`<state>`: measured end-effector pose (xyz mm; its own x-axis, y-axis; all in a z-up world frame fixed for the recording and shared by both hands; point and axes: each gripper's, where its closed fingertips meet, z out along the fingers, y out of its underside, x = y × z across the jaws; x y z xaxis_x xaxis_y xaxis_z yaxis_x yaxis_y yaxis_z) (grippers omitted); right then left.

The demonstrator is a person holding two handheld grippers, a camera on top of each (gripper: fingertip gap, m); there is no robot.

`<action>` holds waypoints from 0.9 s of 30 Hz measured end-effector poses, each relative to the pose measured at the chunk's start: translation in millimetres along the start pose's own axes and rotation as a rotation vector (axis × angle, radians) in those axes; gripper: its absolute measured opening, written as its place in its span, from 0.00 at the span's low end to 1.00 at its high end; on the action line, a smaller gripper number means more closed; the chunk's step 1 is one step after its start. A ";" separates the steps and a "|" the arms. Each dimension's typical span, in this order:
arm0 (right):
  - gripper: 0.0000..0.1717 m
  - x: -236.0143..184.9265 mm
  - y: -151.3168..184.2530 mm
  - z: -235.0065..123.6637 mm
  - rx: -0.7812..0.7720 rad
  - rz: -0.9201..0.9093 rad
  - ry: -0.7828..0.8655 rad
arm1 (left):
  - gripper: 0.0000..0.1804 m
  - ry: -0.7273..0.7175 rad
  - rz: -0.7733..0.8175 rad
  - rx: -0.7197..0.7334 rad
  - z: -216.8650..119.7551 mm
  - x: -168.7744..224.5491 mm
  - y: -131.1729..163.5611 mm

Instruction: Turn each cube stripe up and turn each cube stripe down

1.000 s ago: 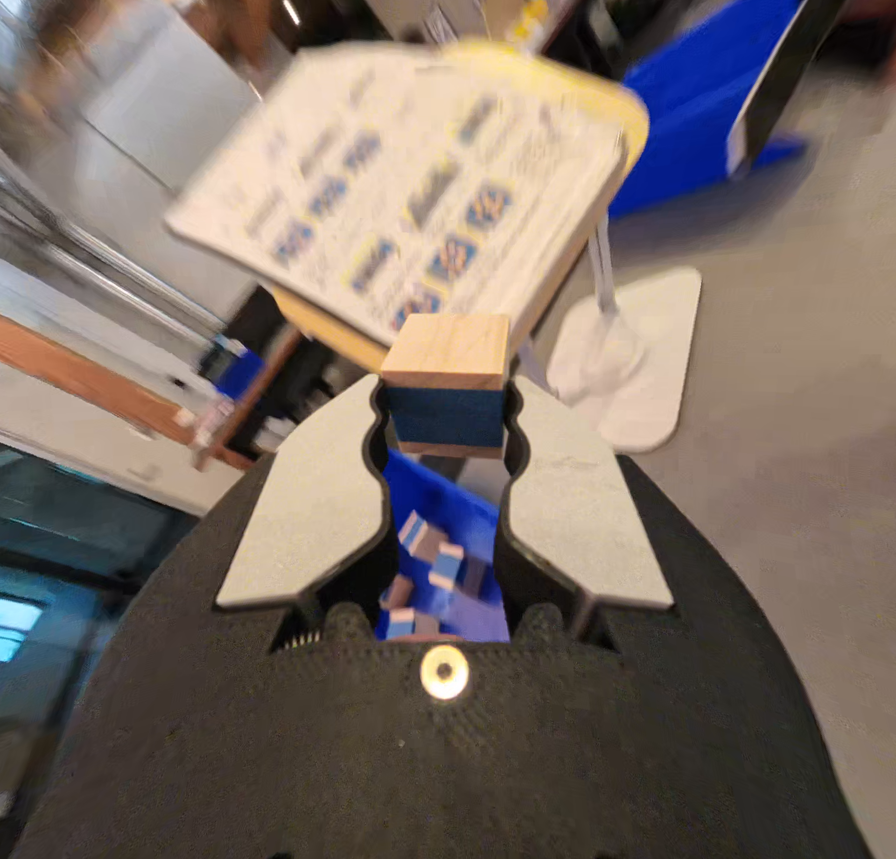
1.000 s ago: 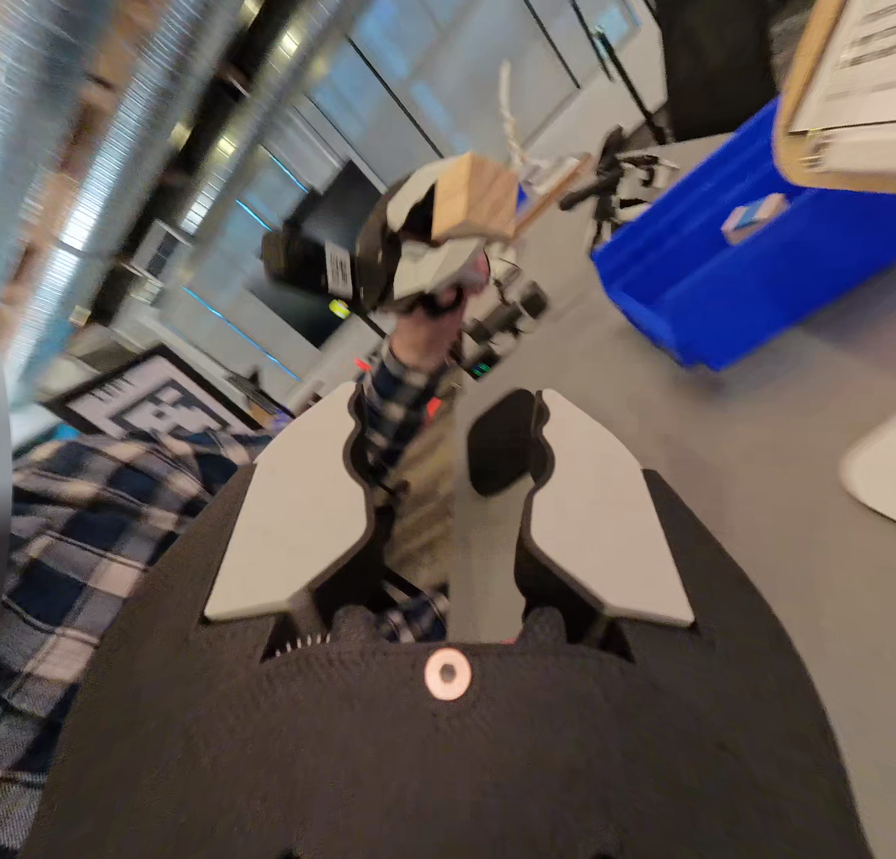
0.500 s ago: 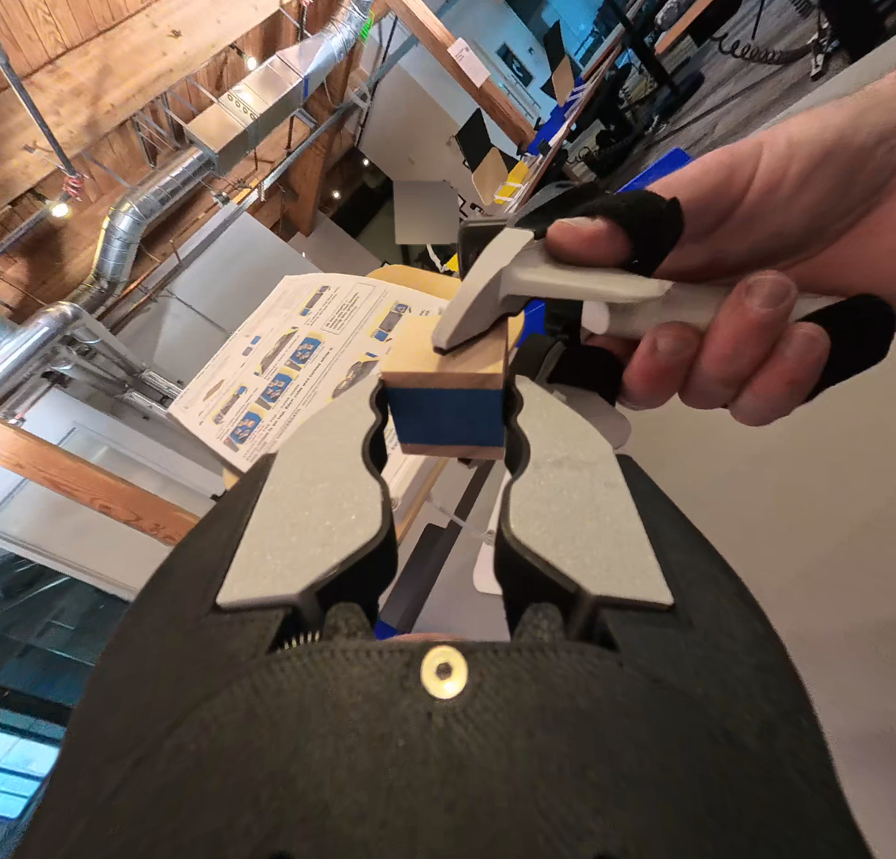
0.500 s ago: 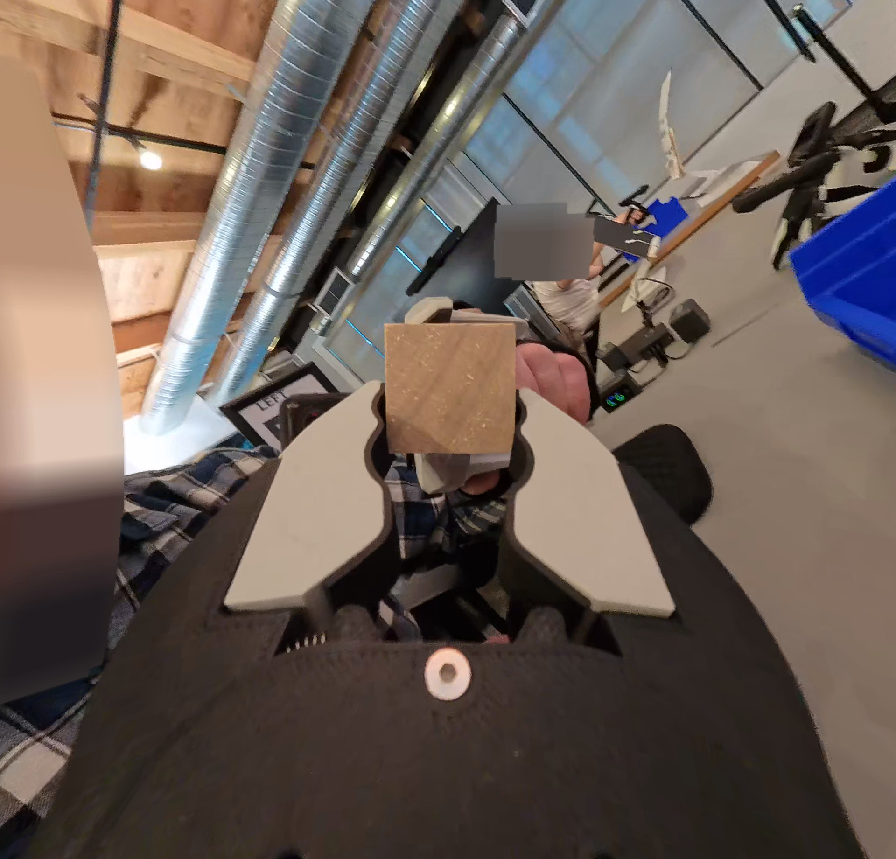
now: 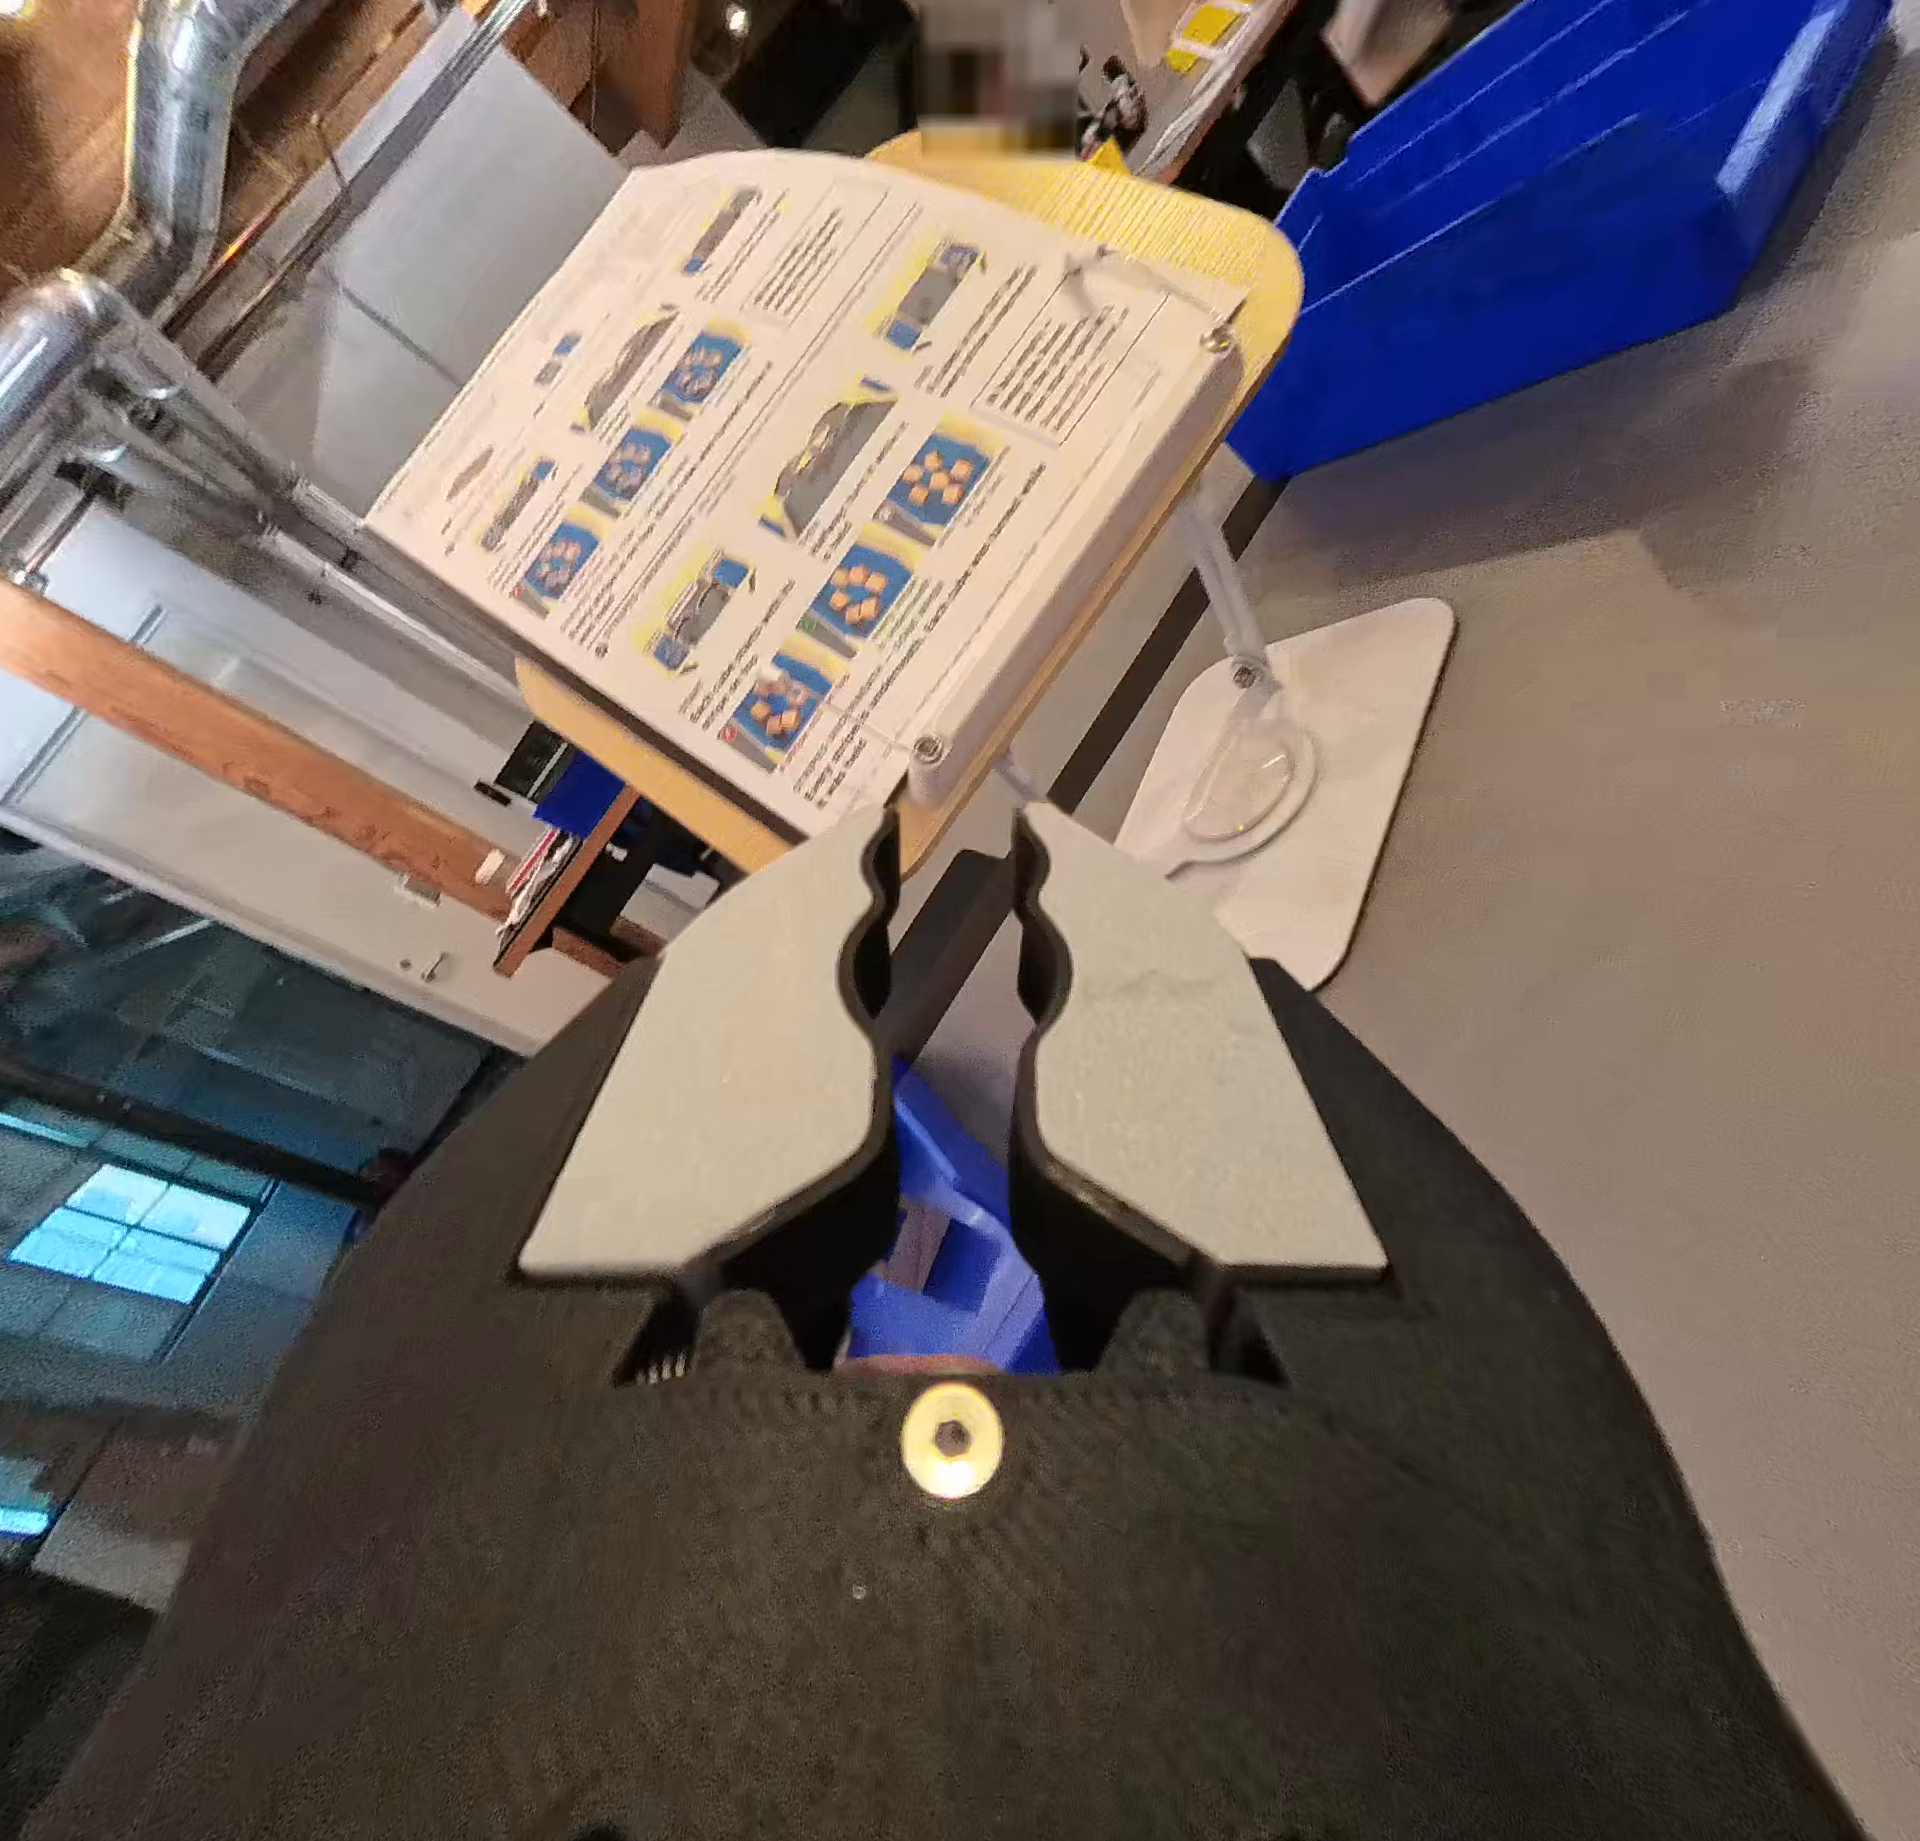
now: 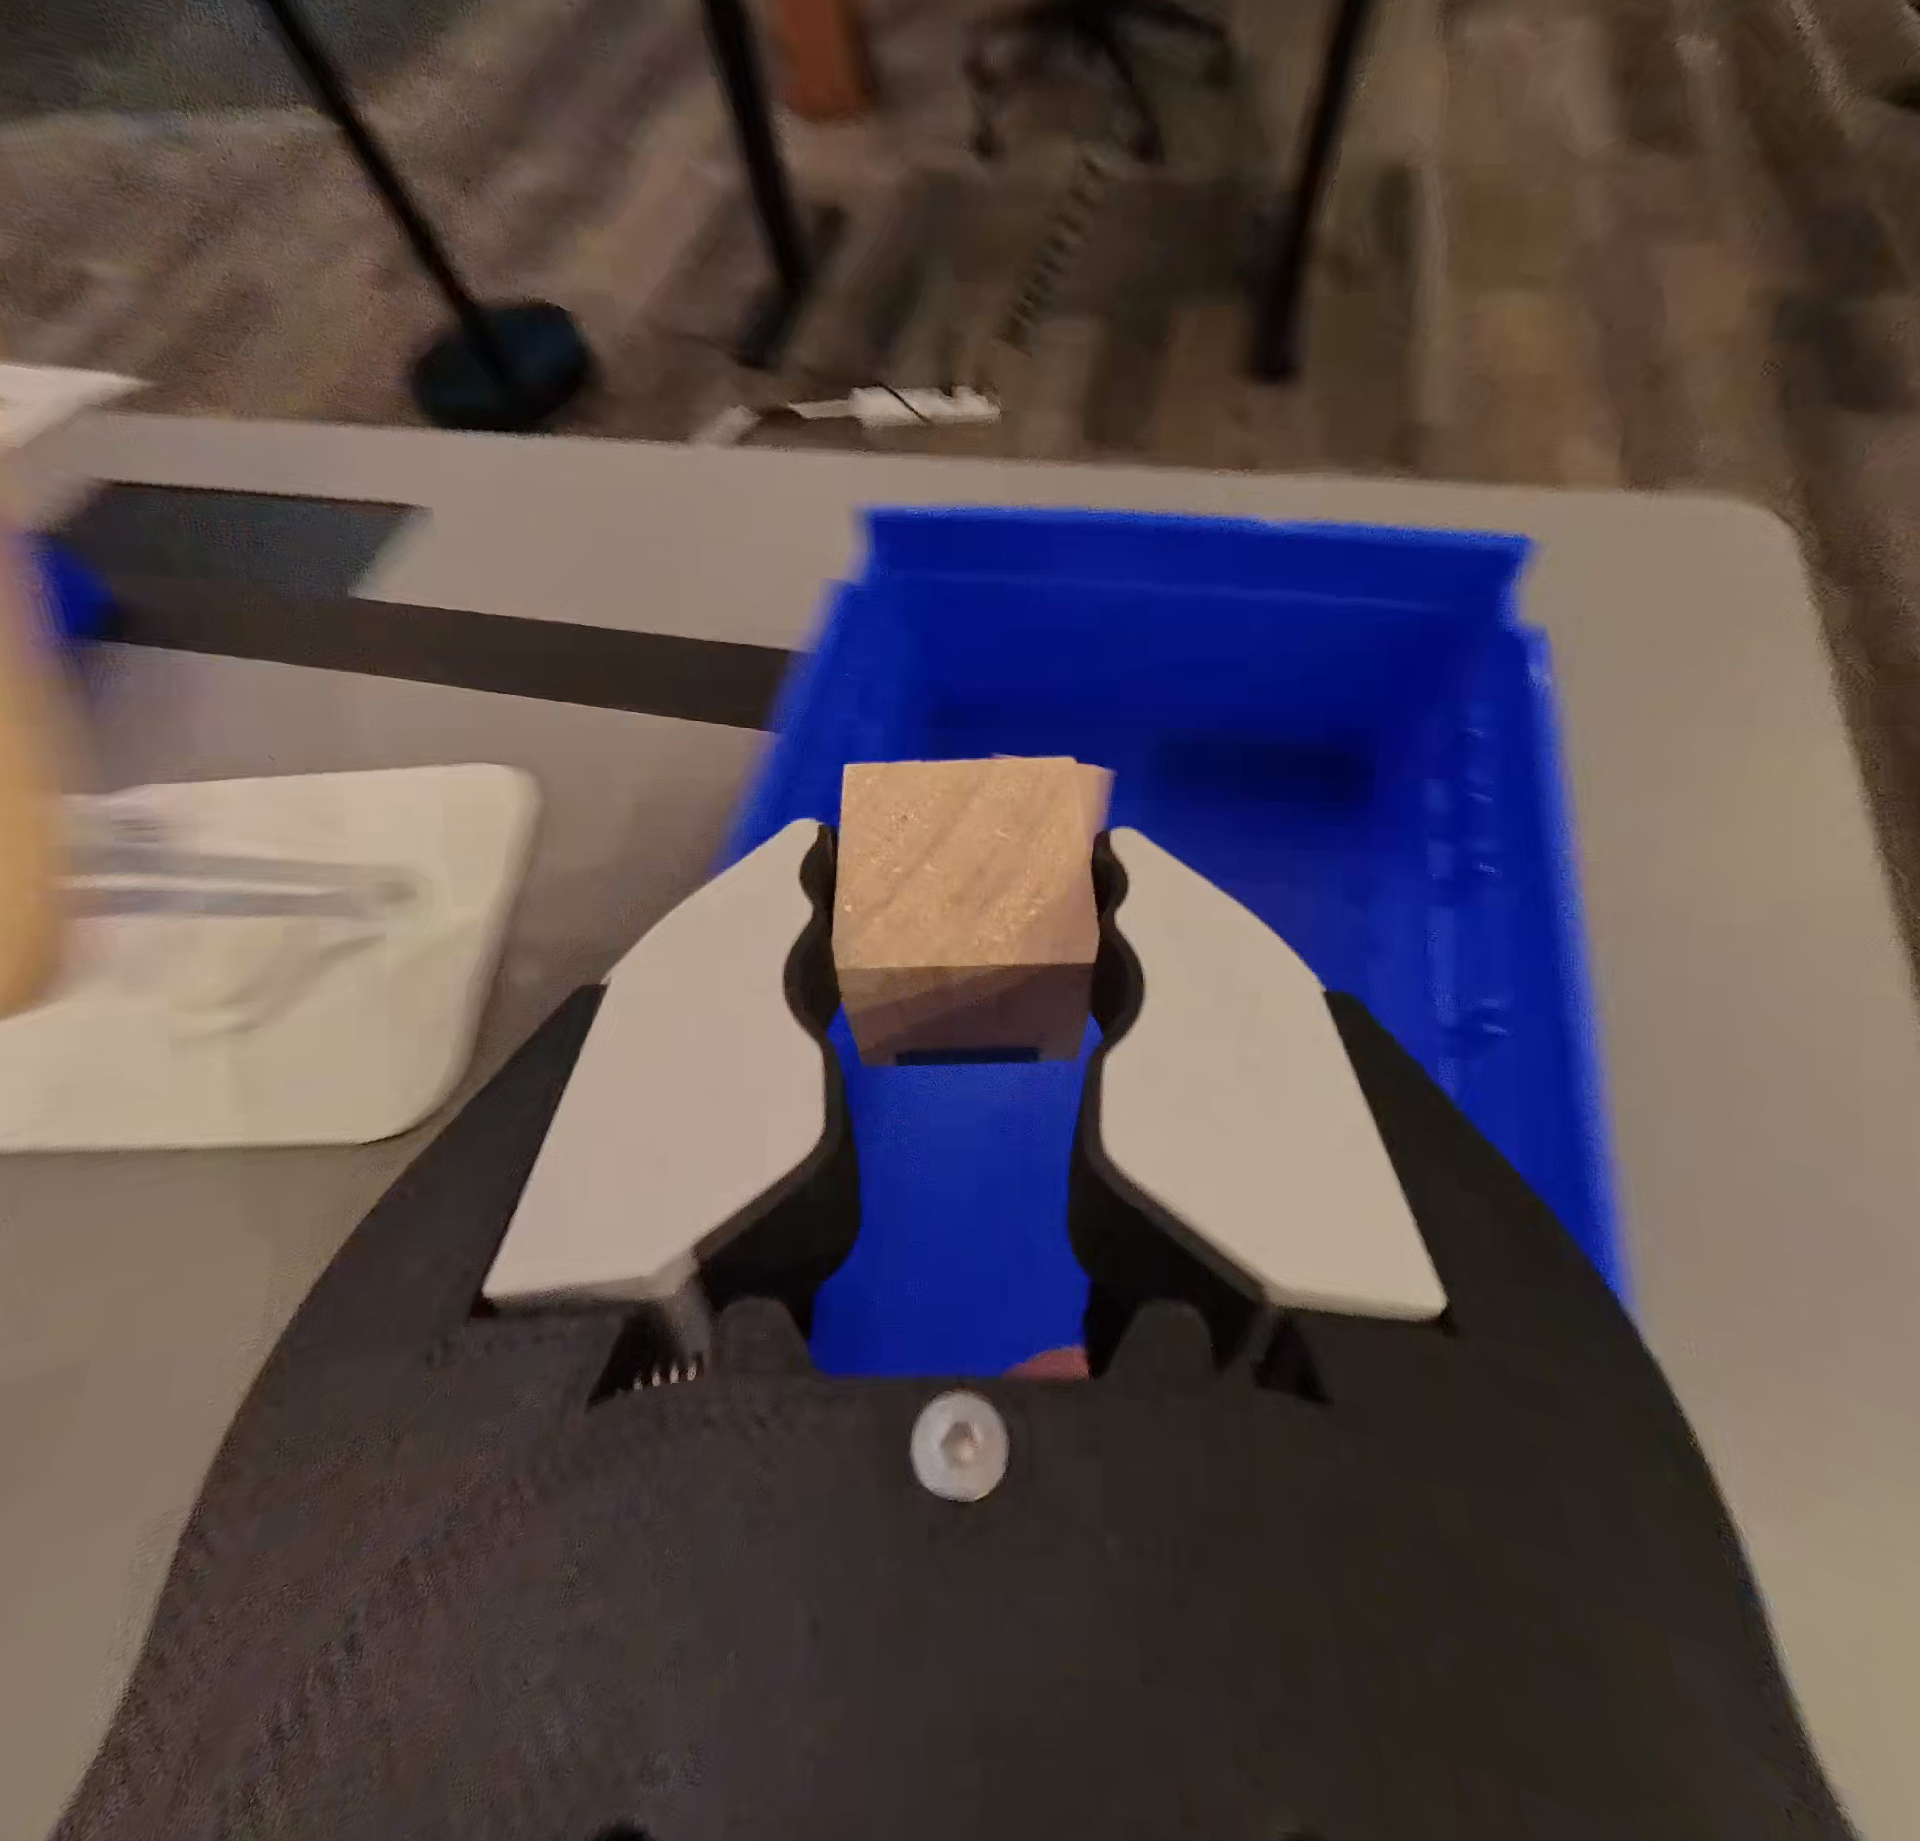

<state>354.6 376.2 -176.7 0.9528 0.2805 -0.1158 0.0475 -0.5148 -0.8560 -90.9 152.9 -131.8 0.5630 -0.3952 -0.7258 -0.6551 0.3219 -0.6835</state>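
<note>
Cube (image 6: 964, 866) is now in the right gripper (image 6: 964, 856) only: both pads press its side faces, bare wood face toward the camera, a sliver of blue stripe showing at the bottom edge of the near face. Half a second ago both grippers had it, the left clamping the striped sides and the right closing across it; a second ago it was in the left alone. Handoff done. Right gripper hangs over the open blue bin (image 6: 1455, 856), cube above the bin's near end and not touching the floor of it; earlier that view pointed up at ceiling ducts. Left gripper (image 5: 951, 835) has let go: its fingers (image 5: 748, 1043) stand a narrow gap apart with nothing between them, narrower than when they held the cube. It points at the instruction sheet (image 5: 810, 461) on its tilted wooden board (image 5: 1262, 264), with the white stand base (image 5: 1340, 752) on the grey table (image 5: 1662, 856) to the right and another blue bin (image 5: 1558, 233) behind. Right-hand view is motion-blurred, so the stripe's full extent is unclear.
</note>
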 end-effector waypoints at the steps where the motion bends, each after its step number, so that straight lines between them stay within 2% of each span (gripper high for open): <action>1: 0.28 25.4 7.9 15.5 -0.049 0.004 0.063 | 0.11 -0.011 -0.014 -0.001 -0.4 -2.5 2.2; 3: 0.27 66.8 27.3 46.0 -0.150 0.014 0.168 | 0.11 -0.019 -0.018 -0.020 -0.2 -5.4 8.1; 6: 0.28 94.4 52.8 84.1 -0.262 0.031 0.218 | 0.11 -0.030 -0.018 -0.056 0.1 -9.9 18.0; 14: 0.29 117.0 82.1 133.4 -0.375 0.010 0.303 | 0.10 -0.024 -0.025 -0.114 0.2 -14.5 35.8; 15: 0.32 115.2 88.9 135.2 -0.405 0.034 0.288 | 0.10 -0.022 -0.025 -0.116 0.5 -14.2 36.2; 16: 0.42 114.2 91.9 133.9 -0.423 0.050 0.284 | 0.11 -0.025 -0.024 -0.118 0.5 -14.8 36.4; 17: 0.46 113.6 89.2 130.3 -0.407 0.051 0.288 | 0.11 -0.025 -0.024 -0.119 0.3 -15.4 36.4; 21: 0.45 91.1 54.6 92.9 -0.270 0.057 0.217 | 0.11 -0.040 -0.019 -0.143 -2.4 -24.3 42.2; 25: 0.39 43.5 -2.7 16.2 -0.033 0.007 0.118 | 0.16 -0.087 -0.046 -0.181 -4.6 -49.3 56.3; 27: 0.38 16.2 -15.3 -18.3 0.037 -0.029 0.063 | 0.20 -0.118 -0.043 -0.223 -3.6 -66.7 69.9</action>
<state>374.9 373.8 -156.3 0.9682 0.2430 -0.0599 0.0655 -0.4768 -0.8766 -176.0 198.7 -130.9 0.6392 -0.2976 -0.7091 -0.7166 0.1042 -0.6897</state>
